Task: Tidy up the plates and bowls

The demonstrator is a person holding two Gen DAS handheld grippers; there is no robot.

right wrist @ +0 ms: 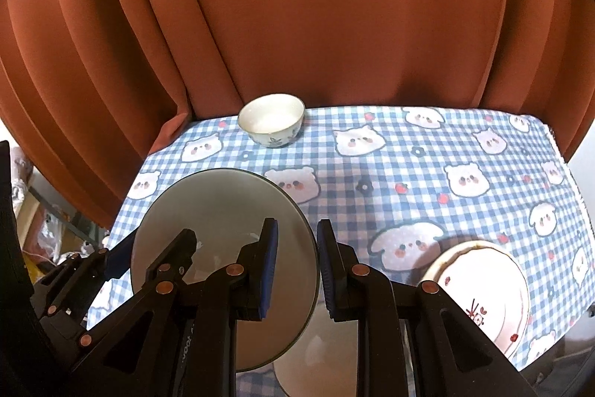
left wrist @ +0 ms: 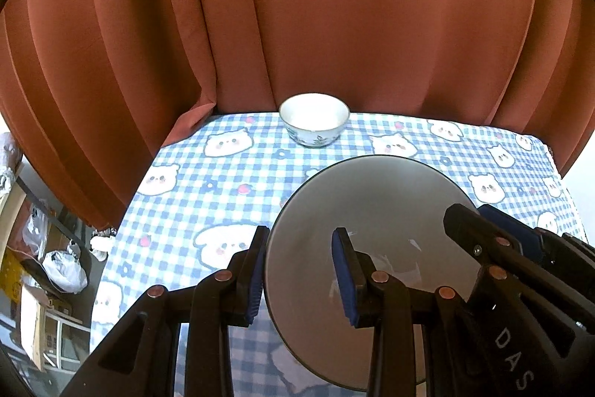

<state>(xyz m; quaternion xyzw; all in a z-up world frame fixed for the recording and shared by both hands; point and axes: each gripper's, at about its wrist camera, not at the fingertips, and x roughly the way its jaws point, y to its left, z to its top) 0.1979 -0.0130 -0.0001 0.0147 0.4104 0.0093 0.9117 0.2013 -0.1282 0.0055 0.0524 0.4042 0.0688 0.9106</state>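
A large grey plate (left wrist: 372, 211) is at the near middle of the checked tablecloth, seemingly raised above it. My left gripper (left wrist: 303, 268) straddles its left rim, jaws apart. My right gripper (right wrist: 295, 265) straddles its right rim (right wrist: 223, 203), jaws apart; it also shows in the left wrist view (left wrist: 479, 222). Whether either pad presses the rim I cannot tell. A small white bowl with blue flowers (left wrist: 314, 118) stands at the far edge; it also shows in the right wrist view (right wrist: 271, 123). A white plate with red marks (right wrist: 483, 293) lies at the near right.
The table (right wrist: 409, 181) carries a blue-and-white checked cloth with bear faces. A rust-red curtain (left wrist: 334, 6) hangs right behind it. Left of the table, bags and boxes (left wrist: 59, 266) sit on the floor. Another white dish (right wrist: 323, 359) shows beneath the grey plate.
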